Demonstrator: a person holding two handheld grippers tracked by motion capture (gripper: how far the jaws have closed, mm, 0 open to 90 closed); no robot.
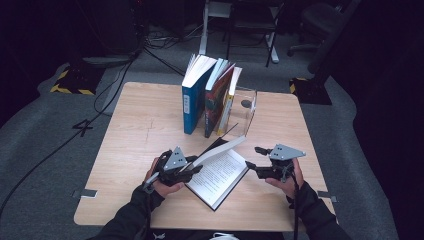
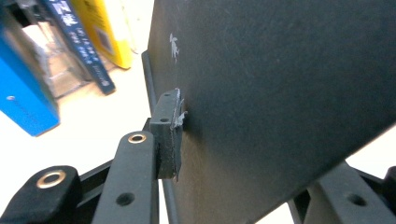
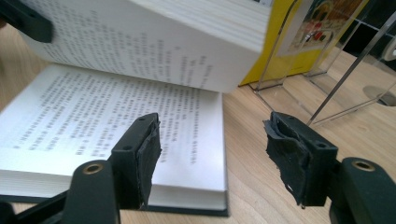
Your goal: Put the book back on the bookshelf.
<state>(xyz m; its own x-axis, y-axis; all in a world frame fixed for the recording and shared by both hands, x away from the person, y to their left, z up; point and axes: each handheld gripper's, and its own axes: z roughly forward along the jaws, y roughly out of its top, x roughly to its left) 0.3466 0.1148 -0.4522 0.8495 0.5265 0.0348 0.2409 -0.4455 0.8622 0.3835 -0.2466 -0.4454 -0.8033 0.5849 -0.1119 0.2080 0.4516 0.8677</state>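
Black-covered open book (image 1: pixel 220 175) lay on the wooden table (image 1: pixel 135 130), between the two grippers.

The left gripper (image 1: pixel 192 167) was clamped on the raised left half, its pad pressed flat against the dark cover in the left gripper view, holding that half tilted up over the printed pages. The right gripper (image 1: pixel 254 157) hovered just beside the book's right edge, jaws spread apart and holding nothing. Behind the book stood upright books (image 1: pixel 210 95) against a clear bookend (image 1: pixel 247 107).
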